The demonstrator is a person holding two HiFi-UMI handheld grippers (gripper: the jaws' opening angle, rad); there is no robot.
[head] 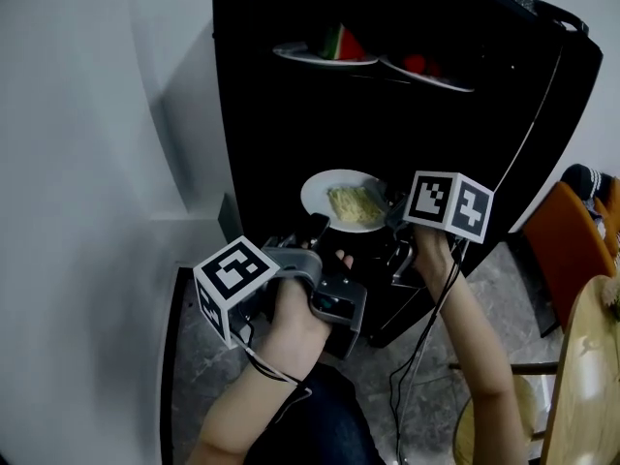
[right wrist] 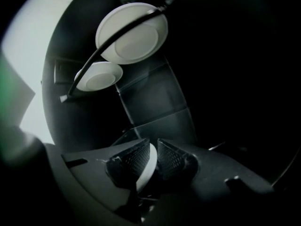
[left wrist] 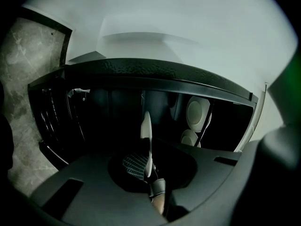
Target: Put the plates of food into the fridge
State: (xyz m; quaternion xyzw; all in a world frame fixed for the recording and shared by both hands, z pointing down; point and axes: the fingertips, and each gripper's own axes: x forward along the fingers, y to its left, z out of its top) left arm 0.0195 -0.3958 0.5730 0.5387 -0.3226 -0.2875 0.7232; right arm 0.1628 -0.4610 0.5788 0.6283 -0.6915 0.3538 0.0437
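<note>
Left tongs (head: 318, 229): closed on the plate's (head: 344, 197) near-left rim; your left gripper view shows that rim edge-on between the pads.
Right tongs (head: 392, 216): clamped on the plate's right rim, with the white edge wedged between both pads in your right gripper view.
Plate: white and carrying noodles (head: 355, 204). You hold it roughly level between both tongs at the fridge's (head: 281, 134) dark opening, below the upper shelf (head: 387, 77). Whether it rests on anything cannot be told.
Fridge: black and open, with a very dark interior and lower levels that are hard to make out.
Done: two plates sit side by side on the upper shelf, the watermelon plate (head: 320, 54) on the left and the red-food plate (head: 426, 71) on the right.
Left: the noodle plate is the only one in view not yet stored. It needs to go onto a lower level, and then both tongs must let go. No other plates waiting outside can be seen.
Progress: likely on the last plate, partway through carrying it in.
Next move: judge the lower level carefully in the dark and keep both rims at the same height.
Risk: uneven tongs could tilt the plate and let the noodles slide off.
</note>
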